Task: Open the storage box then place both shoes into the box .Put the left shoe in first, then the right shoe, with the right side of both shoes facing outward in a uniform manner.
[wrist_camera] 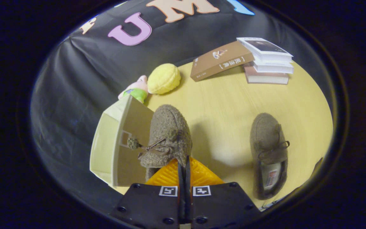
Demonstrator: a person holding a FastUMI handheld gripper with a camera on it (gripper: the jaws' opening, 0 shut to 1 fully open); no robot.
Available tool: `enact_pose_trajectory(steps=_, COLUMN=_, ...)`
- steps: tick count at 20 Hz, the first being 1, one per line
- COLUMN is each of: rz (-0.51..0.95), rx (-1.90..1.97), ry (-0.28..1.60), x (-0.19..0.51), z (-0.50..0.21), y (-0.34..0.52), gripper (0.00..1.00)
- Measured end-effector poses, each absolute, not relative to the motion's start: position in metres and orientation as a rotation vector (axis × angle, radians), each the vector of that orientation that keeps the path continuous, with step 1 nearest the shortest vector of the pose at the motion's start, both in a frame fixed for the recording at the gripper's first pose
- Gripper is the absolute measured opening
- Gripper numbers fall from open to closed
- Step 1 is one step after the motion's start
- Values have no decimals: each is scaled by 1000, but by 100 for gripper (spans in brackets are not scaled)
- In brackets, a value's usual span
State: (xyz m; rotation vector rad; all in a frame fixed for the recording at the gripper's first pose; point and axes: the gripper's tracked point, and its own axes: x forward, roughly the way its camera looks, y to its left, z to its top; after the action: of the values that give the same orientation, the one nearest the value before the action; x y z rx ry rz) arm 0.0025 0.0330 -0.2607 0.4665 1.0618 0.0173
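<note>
My gripper point(184, 163) is shut on the heel edge of a fuzzy grey-brown shoe point(167, 133), which hangs lifted just ahead of the orange fingers point(165, 175), toe pointing away, its pom-pom lace dangling to the left. Right beside it on the left stands the pale cream storage box point(119, 143) at the table's edge, its lid side toward the shoe; I cannot tell whether it is open. The second matching shoe point(269, 152) lies flat on the wooden table point(227, 101) to the right, toe away, its insole label showing.
Beyond the box lie a yellow shell-shaped toy point(164, 78) and a small pink and green figure point(135, 89). At the far side a brown book point(221, 60) leans against a stack of books point(267, 60). The table's edge runs close by the box.
</note>
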Motion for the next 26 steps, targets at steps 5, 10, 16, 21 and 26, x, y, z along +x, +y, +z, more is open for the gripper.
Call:
enact_pose_trajectory(steps=5, rz=53, rx=527, ry=980, x=30, z=-206, y=72, gripper=4)
enact_pose_trajectory(steps=10, rz=106, rx=529, ry=908, x=57, z=-168, y=121, gripper=4)
enact_pose_trajectory(steps=16, rz=134, rx=501, ry=963, x=73, z=-189, y=183, gripper=4)
enact_pose_trajectory(steps=21, rz=115, rx=443, ry=1044, x=76, z=-235, y=217, gripper=4)
enact_pose_trajectory(steps=26, rz=81, rx=412, ry=1107, x=77, z=-275, y=241, gripper=6)
